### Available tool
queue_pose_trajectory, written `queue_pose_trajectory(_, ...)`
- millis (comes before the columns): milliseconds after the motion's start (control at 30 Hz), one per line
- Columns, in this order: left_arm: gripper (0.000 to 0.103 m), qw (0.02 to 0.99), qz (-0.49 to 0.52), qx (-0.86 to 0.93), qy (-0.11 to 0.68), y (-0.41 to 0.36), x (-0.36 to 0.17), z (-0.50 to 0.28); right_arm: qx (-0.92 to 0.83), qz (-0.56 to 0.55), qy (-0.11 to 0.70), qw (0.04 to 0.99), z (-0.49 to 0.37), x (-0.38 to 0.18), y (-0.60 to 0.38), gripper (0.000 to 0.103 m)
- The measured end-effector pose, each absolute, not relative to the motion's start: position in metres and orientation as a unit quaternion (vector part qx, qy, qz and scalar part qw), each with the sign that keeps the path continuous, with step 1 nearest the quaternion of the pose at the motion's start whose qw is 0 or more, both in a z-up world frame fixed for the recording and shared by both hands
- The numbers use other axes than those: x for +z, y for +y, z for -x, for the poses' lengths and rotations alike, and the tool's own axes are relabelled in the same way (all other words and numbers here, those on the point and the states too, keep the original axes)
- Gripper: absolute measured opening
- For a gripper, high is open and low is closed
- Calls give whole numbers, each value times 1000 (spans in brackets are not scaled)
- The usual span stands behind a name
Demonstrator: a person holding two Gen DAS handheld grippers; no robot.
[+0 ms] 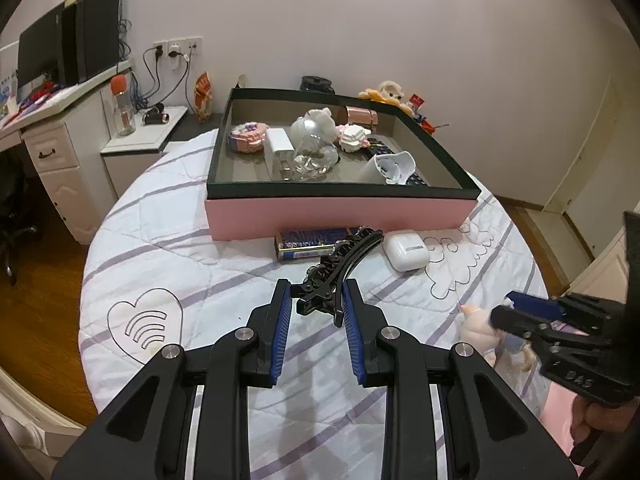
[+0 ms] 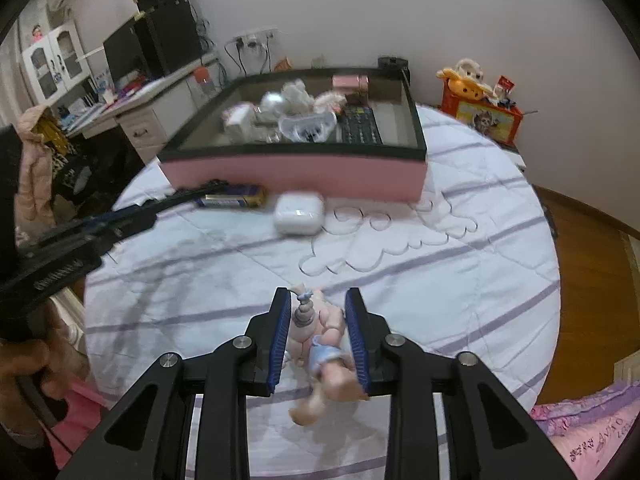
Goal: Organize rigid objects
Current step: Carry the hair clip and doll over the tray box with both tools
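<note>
My left gripper (image 1: 314,294) is shut on a black hair clip (image 1: 338,272) and holds it just above the white quilt; the clip's curved end points at the pink box (image 1: 340,216). My right gripper (image 2: 318,300) is shut on a small pale doll figure (image 2: 324,344) in blue shorts, low over the quilt. The right gripper also shows in the left wrist view (image 1: 508,308). The box holds several small items, among them a glass piece (image 1: 312,148) and a remote (image 2: 360,126).
A blue and gold flat pack (image 1: 312,242) and a white earbud case (image 1: 406,251) lie on the quilt against the box's front wall. A desk with monitors (image 1: 60,52) stands at the left. A red toy box (image 2: 482,114) stands by the far wall.
</note>
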State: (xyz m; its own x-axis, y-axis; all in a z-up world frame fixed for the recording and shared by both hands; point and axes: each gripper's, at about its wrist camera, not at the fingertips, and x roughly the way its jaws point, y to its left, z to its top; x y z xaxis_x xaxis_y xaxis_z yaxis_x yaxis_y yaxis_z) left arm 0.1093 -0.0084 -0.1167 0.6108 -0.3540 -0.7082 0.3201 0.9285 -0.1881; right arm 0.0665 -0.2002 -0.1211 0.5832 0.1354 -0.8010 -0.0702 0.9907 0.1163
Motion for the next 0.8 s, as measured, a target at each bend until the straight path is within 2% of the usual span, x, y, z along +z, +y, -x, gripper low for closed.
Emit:
queue_pose_trajectory(33, 26, 897, 21, -189, 400, -10, -117, -109, 58, -46, 455, 887, -67, -127, -204, 38)
queue_pose_trajectory(167, 26, 896, 20, -192, 400, -12, -117, -107, 74, -62, 462, 882, -70, -135, -208, 43)
queue_pose_trajectory(500, 26, 896, 20, -192, 399, -12, -116, -104, 112, -79, 458, 878, -55, -135, -203, 39)
queue_pose_trajectory(800, 26, 903, 18, -189, 386, -9, -102, -103, 127, -79, 434, 889, -57, -110, -197, 39)
